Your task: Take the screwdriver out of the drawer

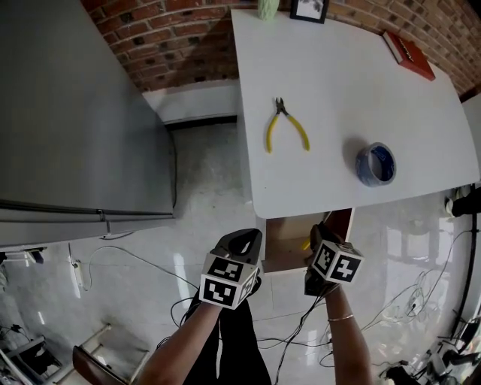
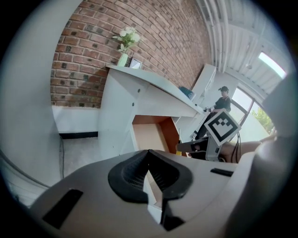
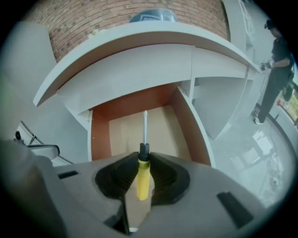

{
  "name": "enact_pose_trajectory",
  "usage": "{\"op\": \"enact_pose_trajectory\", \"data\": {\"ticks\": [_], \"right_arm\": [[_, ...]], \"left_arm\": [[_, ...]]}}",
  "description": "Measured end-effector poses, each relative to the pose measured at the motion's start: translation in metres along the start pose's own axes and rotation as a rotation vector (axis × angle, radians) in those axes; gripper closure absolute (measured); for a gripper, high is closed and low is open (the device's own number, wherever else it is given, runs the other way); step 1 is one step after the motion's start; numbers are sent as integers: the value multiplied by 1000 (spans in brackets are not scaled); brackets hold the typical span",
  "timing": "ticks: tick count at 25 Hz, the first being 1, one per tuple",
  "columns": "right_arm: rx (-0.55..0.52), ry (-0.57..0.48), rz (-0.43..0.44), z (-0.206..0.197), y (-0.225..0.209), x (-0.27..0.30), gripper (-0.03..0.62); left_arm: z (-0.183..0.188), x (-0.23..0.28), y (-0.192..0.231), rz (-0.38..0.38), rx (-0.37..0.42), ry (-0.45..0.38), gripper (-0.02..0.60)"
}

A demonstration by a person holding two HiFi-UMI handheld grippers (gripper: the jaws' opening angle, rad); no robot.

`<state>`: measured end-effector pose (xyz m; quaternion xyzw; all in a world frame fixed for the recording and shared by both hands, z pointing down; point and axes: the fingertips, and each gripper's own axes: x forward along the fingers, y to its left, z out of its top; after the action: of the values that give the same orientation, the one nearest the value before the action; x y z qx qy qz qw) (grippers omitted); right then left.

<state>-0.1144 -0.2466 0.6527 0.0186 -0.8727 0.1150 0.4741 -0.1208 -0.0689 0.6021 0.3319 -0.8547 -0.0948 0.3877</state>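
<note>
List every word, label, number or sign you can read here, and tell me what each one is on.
No text can be read in any view.
Cover of the red book: pale print, too small to read.
Cubes on the left gripper and the right gripper: black-and-white square markers only, no letters or digits.
The framed picture: too small to tell whether it carries any writing.

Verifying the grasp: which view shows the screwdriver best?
Right gripper view: the whole screwdriver, yellow handle clamped in the jaws, tip toward the open drawer. Head view shows only a yellow sliver; left gripper view, nothing clear.
</note>
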Motion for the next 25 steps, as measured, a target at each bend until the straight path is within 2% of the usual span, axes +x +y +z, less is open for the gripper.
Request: {"op": "enact_pose_trajectory", "data": {"ticks": [10,20,25], "right_arm": [[-5,-111,24,22,20,-57,515],[57,-199,20,33,19,-124,516],[102,-261,25,38,21,-159,514]], "left_arm": [[21,-7,-27,-42,60,9,588],[43,-24,-52,-71,117,10,588],[56,-33,-67,-98,174,12,588]]}}
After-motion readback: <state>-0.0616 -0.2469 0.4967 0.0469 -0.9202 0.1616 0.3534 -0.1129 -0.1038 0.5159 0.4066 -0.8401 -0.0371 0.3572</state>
